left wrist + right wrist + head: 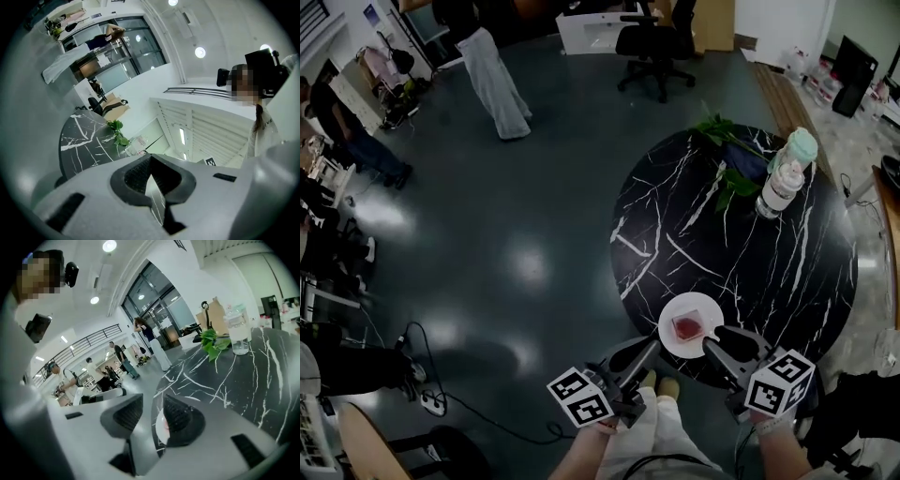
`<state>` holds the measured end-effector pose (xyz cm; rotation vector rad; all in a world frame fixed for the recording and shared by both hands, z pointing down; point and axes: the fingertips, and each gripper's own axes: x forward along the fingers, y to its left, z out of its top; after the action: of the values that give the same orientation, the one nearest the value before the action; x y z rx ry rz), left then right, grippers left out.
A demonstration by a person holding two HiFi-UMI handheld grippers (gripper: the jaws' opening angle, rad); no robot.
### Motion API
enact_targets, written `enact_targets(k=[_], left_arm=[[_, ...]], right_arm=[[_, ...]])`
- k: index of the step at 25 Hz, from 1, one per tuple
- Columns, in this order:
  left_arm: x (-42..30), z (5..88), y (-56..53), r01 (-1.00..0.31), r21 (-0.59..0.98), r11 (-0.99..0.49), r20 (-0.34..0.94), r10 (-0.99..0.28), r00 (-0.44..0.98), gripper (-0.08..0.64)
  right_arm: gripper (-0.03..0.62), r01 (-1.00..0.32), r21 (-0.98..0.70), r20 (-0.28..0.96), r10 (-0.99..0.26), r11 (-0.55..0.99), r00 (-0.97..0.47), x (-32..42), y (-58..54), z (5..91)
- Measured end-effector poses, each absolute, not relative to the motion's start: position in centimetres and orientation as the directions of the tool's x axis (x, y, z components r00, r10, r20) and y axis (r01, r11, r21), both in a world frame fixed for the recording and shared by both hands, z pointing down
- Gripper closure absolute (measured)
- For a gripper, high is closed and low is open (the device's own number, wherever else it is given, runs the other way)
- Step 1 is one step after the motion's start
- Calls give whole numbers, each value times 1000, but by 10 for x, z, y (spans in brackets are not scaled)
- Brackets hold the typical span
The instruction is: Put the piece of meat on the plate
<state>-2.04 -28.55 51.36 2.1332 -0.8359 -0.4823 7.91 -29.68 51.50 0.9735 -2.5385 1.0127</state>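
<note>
Two grippers: one in each of the person's hands, both at the near edge of the counter [741, 253], with the marker cubes toward the person.
Left gripper [151, 161]: the jaws are closed, the pads meet at the tips and nothing is between them; in the head view it is left of the plate, over the counter's rim.
Right gripper [152, 413]: the jaws stand wide apart and hold nothing; a part of the plate shows through the gap.
Piece of meat [687, 326]: red, it lies in the middle of the plate, and neither gripper touches it.
Plate [667, 336]: white and round, on the counter at its near edge, between the two grippers.
Counter: round, black with white veins.
Bottle [786, 178]: clear with a pale green cap, upright at the far side of the counter, well apart from the plate.
Green leaves [727, 150]: they lie just beside the bottle.
Floor [534, 234]: dark and glossy; an office chair [656, 42] stands far behind the counter.
</note>
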Motion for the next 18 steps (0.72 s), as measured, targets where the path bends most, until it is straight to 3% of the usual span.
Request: enact_targets(k=[3,8,18], left_arm=[[-12,494,-282,-402,754,-520,-59,-663,747,552],[-6,468,-283,-400,704,-586,-71,-619,782,552],[-21,433,-282,-416,663,-623,-104,-626,773,552]], right_arm=[[466,-633,-564,389,-506,531,-770,80,-283,493],[548,-615,-569,339,-526,546,-780,83,-268,473],[579,-577,-531,267,-524,621,-809,82,-246,437]])
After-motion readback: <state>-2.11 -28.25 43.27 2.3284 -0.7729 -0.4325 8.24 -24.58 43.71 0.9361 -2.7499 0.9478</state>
